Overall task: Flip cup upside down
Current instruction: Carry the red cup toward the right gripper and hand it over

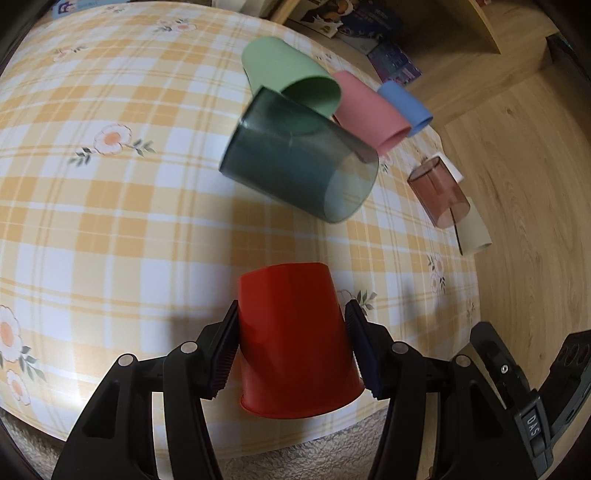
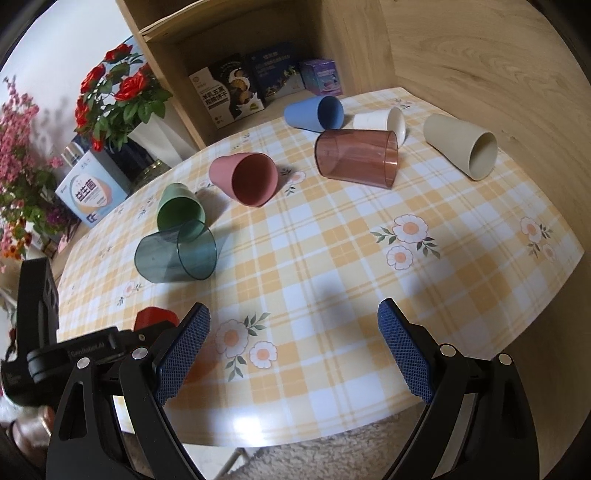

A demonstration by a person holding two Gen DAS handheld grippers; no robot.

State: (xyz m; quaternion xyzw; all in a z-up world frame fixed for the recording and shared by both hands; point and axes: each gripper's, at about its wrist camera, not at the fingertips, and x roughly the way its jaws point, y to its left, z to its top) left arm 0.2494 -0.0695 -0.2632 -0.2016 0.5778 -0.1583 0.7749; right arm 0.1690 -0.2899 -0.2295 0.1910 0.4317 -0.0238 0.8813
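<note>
The red cup [image 1: 295,339] is clamped between the two pads of the left claw [image 1: 293,350], near the front edge of the surface [image 1: 110,229]. It is held with the closed bottom pointing away from the camera and the rim toward the camera; whether it touches the surface cannot be told. In the right wrist view only a small part of this cup [image 2: 153,317] is seen, behind the left claw body.

The right claw [image 2: 295,354] is held wide apart over the front part of the surface [image 2: 332,258], and nothing is between its blue pads [image 2: 183,354].

Seven other cups are counted, all lying on their sides on the checked cloth. One clear dark teal cup [image 2: 175,254] is touching one green cup [image 2: 179,208]. One pink cup [image 2: 245,179] lies near them. One blue cup [image 2: 314,112], one white cup [image 2: 380,123] and one clear brown cup [image 2: 356,157] are grouped close together toward the far side. One beige cup [image 2: 460,146] lies alone near the right edge.

Behind the surface three boxes [image 2: 258,85] are standing in a wooden shelf [image 2: 229,22], and red flowers [image 2: 118,92] are seen at the left.
</note>
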